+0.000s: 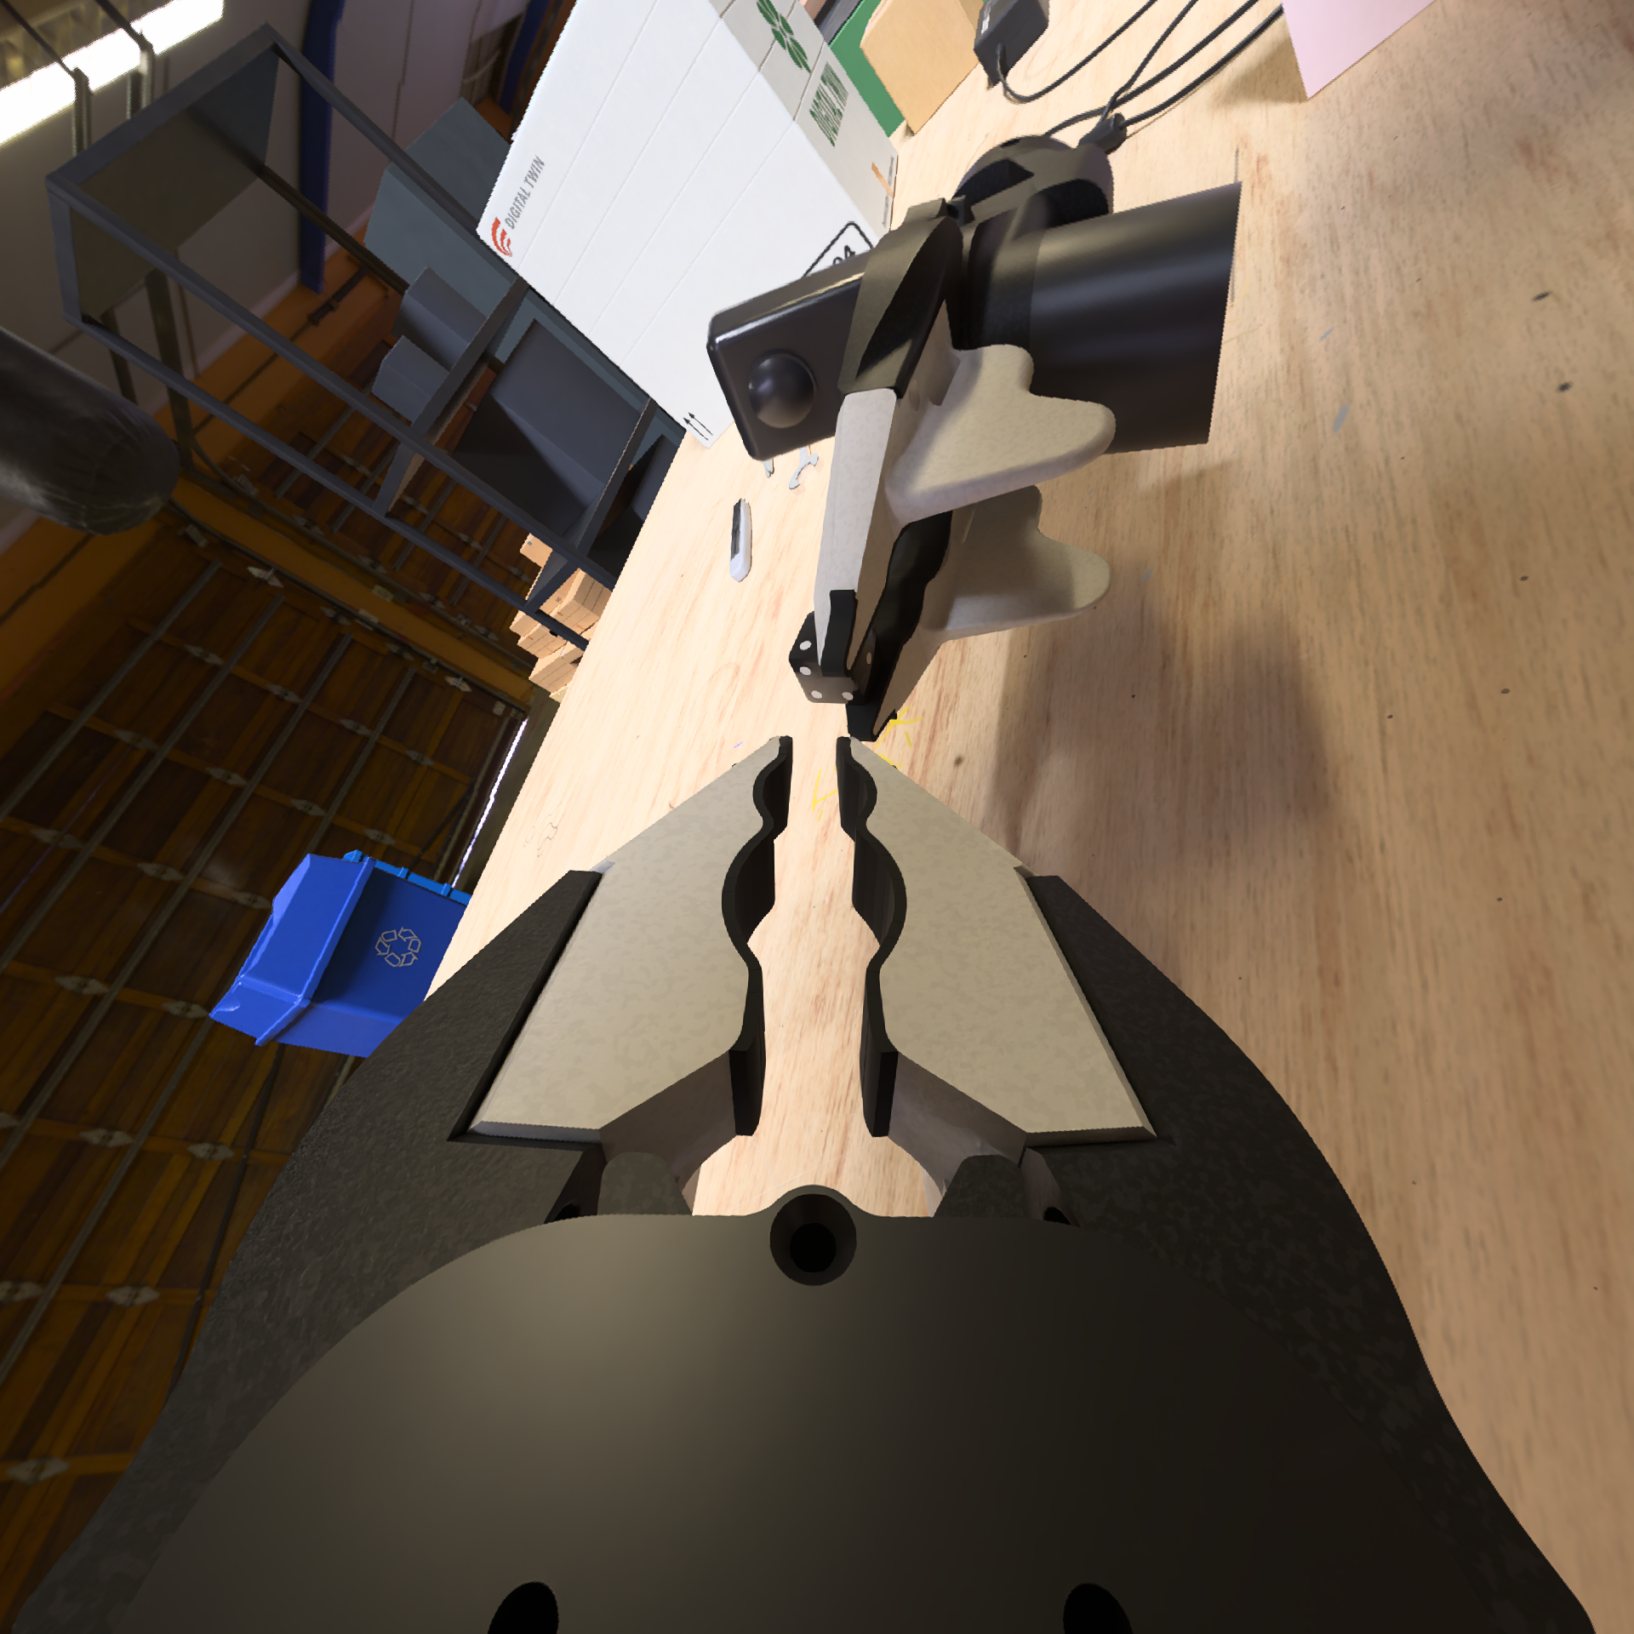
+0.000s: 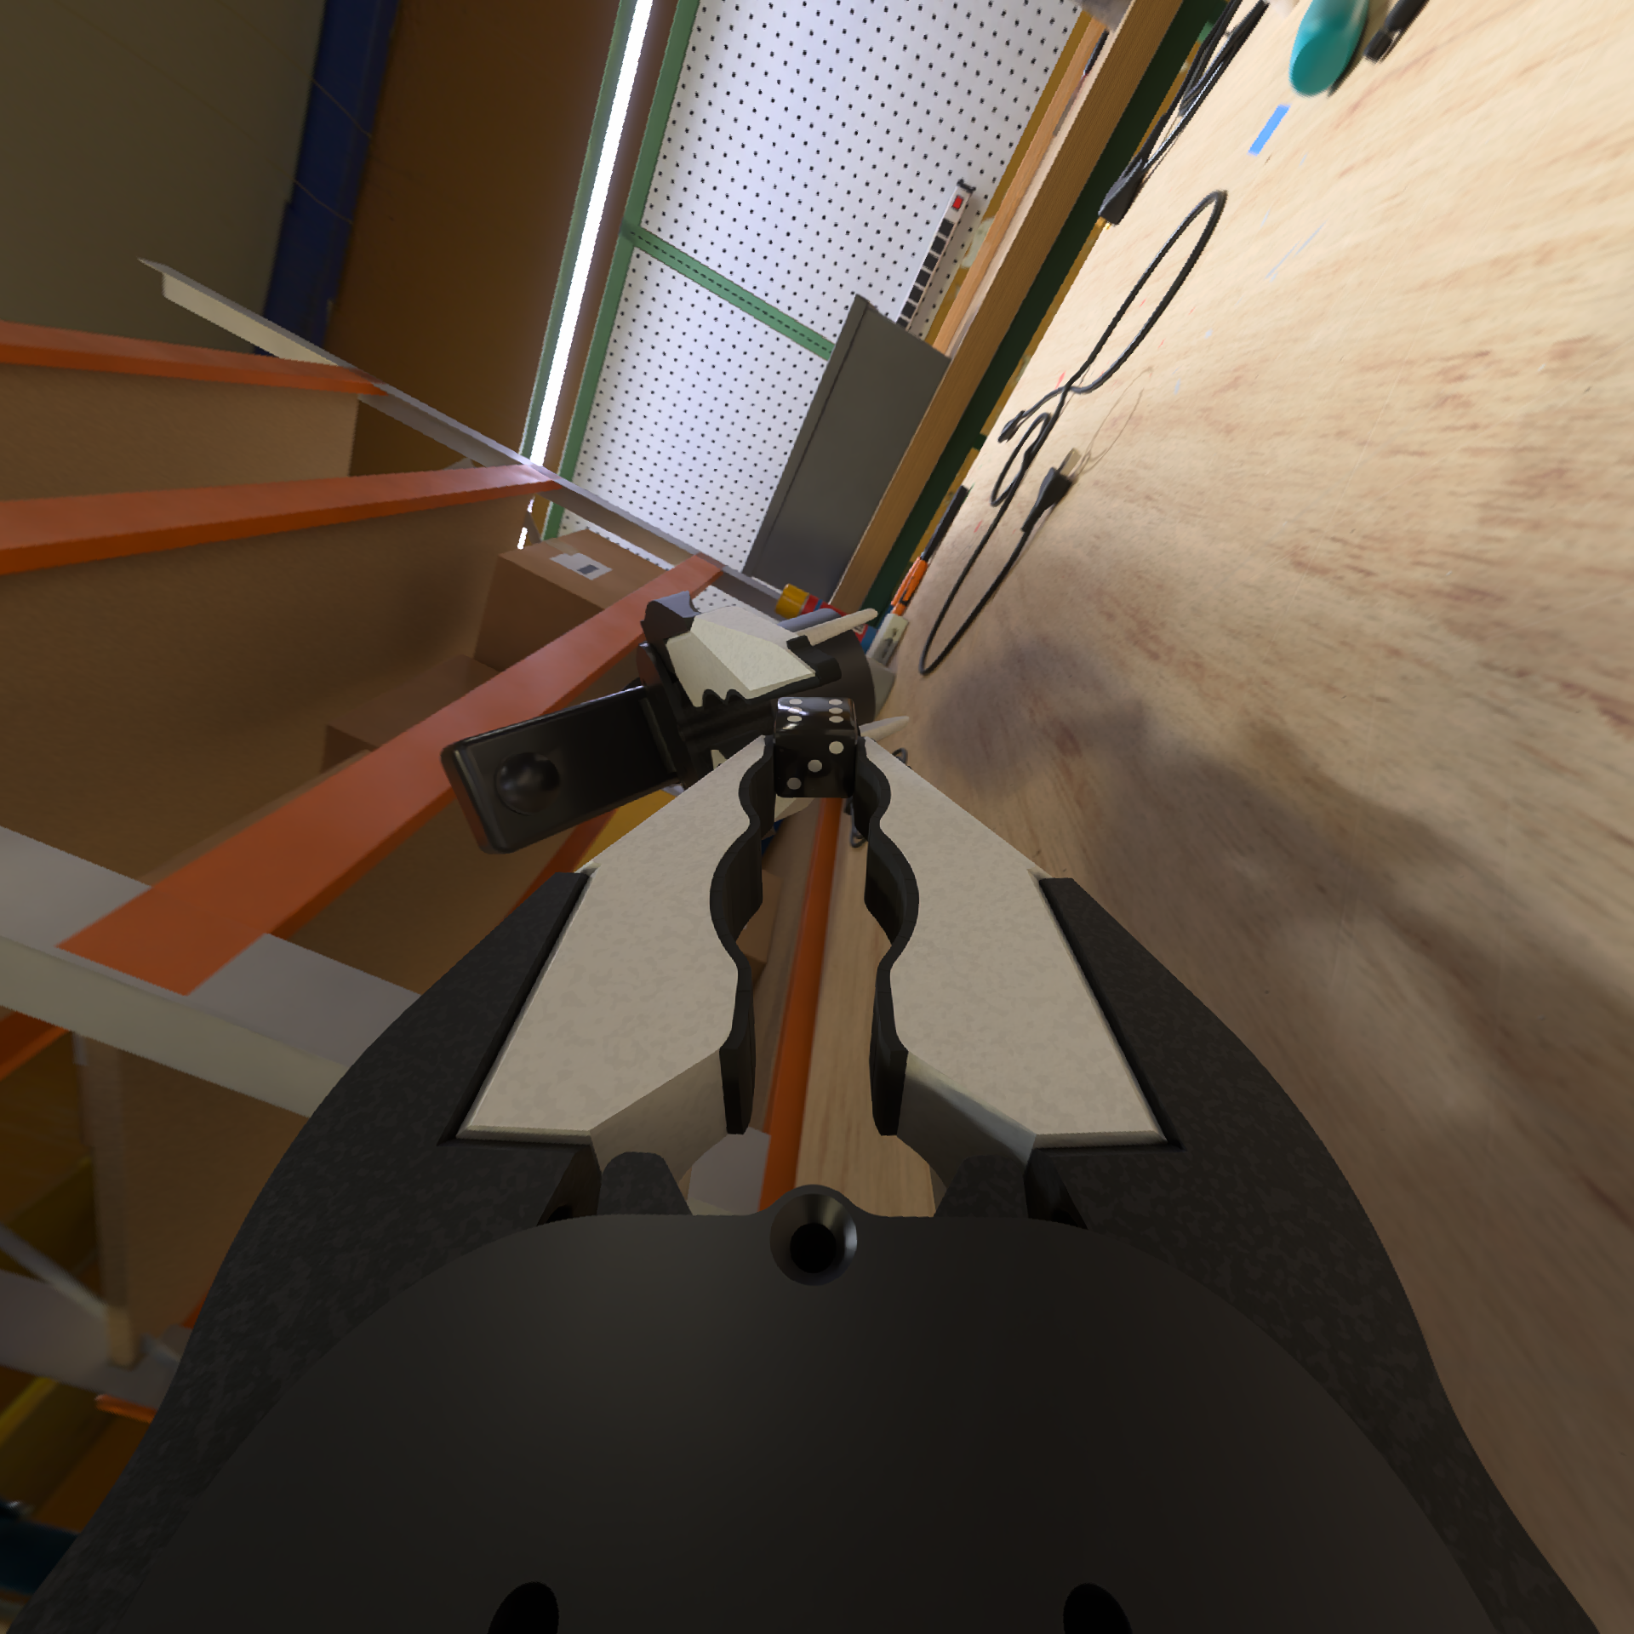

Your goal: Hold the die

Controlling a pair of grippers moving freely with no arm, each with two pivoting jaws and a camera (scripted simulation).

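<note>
A black die with white pips (image 2: 812, 747) is clamped between my right gripper's (image 2: 812, 753) fingertips, lifted off the wooden table (image 2: 1326, 530). In the left wrist view the right gripper (image 1: 849, 674) comes in from above with the die (image 1: 815, 676) at its tips. My left gripper (image 1: 814, 752) is closed to a narrow slit and holds nothing. Its tips sit just short of the die without touching it. In the right wrist view the left gripper (image 2: 884, 669) shows right behind the die.
A large white cardboard box (image 1: 672, 221) and black cables (image 1: 1105, 80) lie at the table's (image 1: 1326, 796) far end. A small white object (image 1: 741, 539) lies on the table. A blue bin (image 1: 345, 955) stands off the table. A looped cable (image 2: 1061, 424) lies on the table.
</note>
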